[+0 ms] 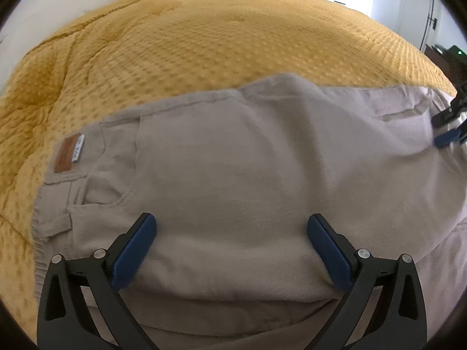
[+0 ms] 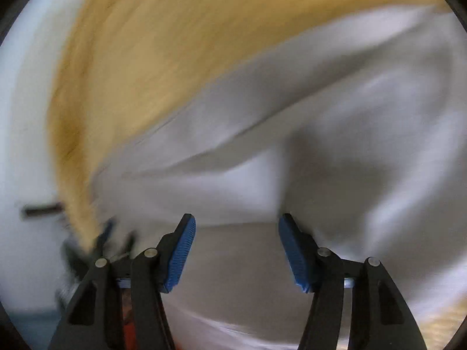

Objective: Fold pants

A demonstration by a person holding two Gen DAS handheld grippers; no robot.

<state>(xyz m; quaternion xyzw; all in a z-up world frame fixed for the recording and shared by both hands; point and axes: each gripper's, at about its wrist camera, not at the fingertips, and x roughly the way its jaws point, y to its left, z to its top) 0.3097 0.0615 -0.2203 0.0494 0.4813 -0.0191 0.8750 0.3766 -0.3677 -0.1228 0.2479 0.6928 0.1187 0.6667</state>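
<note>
Bed (image 1: 204, 43), mustard quilt cover. Beige pants (image 1: 248, 160) lie flat along its near edge, waistband and leather patch (image 1: 69, 153) toward the left edge. Left gripper (image 1: 232, 248): jaws wide, empty, above the seat. Right gripper (image 2: 237, 250): jaws part open, nothing pinched; view blurred. Risk: closing mid-panel takes one layer only, so the fold skews.

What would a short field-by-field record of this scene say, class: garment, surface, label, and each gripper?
garment: beige pants, spread out, partly folded
surface: mustard textured bedspread
label: brown patch at the waistband
left gripper: open above the pants, nothing held
right gripper: open over the cloth, view blurred
</note>
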